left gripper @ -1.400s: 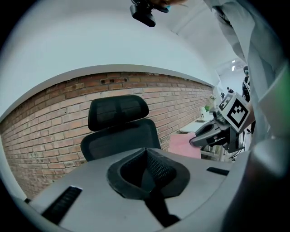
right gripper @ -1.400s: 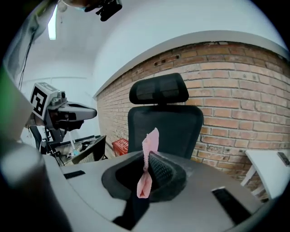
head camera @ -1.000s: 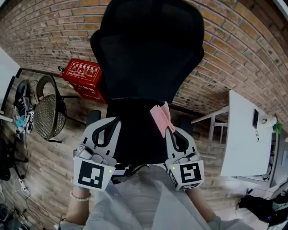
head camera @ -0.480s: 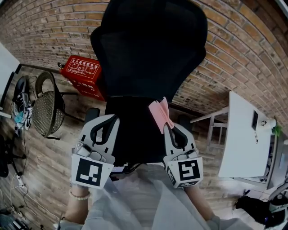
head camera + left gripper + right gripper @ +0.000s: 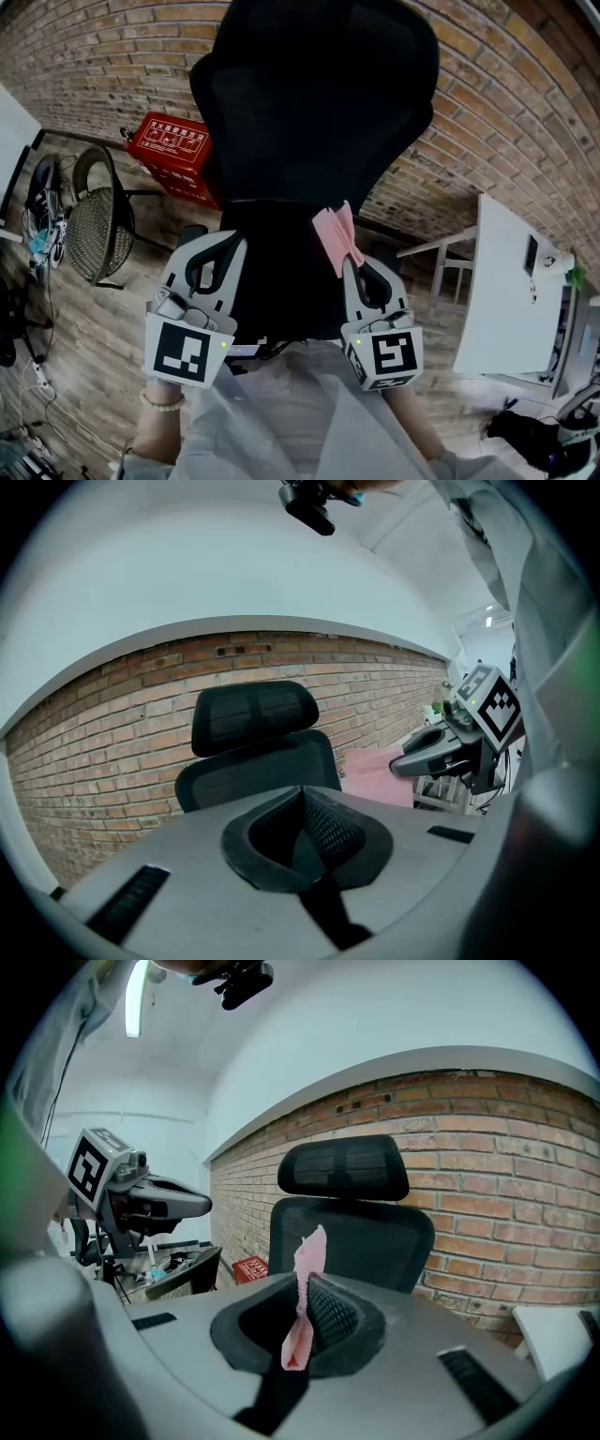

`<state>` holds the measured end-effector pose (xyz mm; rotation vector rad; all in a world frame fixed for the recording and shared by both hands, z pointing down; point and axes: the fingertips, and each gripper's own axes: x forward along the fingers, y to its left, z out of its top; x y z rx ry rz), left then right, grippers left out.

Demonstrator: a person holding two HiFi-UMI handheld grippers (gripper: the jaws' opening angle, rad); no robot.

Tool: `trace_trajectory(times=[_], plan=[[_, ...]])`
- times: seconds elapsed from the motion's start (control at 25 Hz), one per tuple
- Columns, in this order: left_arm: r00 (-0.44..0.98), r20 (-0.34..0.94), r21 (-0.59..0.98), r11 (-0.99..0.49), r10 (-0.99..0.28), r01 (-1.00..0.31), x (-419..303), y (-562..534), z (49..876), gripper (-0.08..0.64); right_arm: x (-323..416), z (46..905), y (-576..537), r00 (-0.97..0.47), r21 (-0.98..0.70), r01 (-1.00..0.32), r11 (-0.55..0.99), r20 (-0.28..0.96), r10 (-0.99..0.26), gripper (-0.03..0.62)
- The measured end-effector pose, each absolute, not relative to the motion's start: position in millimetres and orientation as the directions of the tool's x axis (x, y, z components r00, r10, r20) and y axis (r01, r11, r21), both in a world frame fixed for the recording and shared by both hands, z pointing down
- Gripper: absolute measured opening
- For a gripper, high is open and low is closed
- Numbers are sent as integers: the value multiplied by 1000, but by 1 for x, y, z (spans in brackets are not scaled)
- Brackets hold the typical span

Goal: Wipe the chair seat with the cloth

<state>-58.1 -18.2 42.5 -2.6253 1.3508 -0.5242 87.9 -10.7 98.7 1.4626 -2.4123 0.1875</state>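
Little has moved since 1 s ago: in head view both grippers sit a touch higher, L gripper (image 5: 232, 242) slightly further left, and the cloth (image 5: 335, 238) stays pinched as before.

Cloth is pink and thin, clamped in R gripper (image 5: 348, 266). R gripper view shows the jaws closed on it (image 5: 305, 1288): one end sticks up past the tips (image 5: 310, 1246), the other end hangs back into the dark jaw hollow. In head view the cloth lies over the right rear part of the chair seat (image 5: 277, 281), just below the backrest (image 5: 314, 103). Can't tell whether it touches the seat.

Chair is black w/ a mesh back and headrest; both gripper views look straight at it (image 5: 361, 1232) (image 5: 258, 766).

L gripper holds nothing: in L gripper view the jaws meet in a closed line (image 5: 302, 799) w/ no item btw them. In head view it is at the seat's left edge, level w/ R gripper, well apart from the cloth. Each gripper's camera catches the other one off to the side, marker cube up.

Person's grey garment (image 5: 281, 417) fills the bottom of head view; a bead bracelet (image 5: 159, 403) is on the left wrist.

Farther out: brick wall (image 5: 84, 56) behind the chair, red box (image 5: 171, 150) at its foot on the left, a dark chair w/ woven seat (image 5: 98, 225) beside that, white table (image 5: 511, 281) on the right, wood floor (image 5: 84, 328) under all.
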Motion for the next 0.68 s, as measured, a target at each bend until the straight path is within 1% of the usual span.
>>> trace_trajectory(times=[0.68], plan=[[525, 241, -264, -576, -816, -774, -59, -20, 44, 18, 93, 103, -14, -409, 58, -889, 455, 346, -844, 49]])
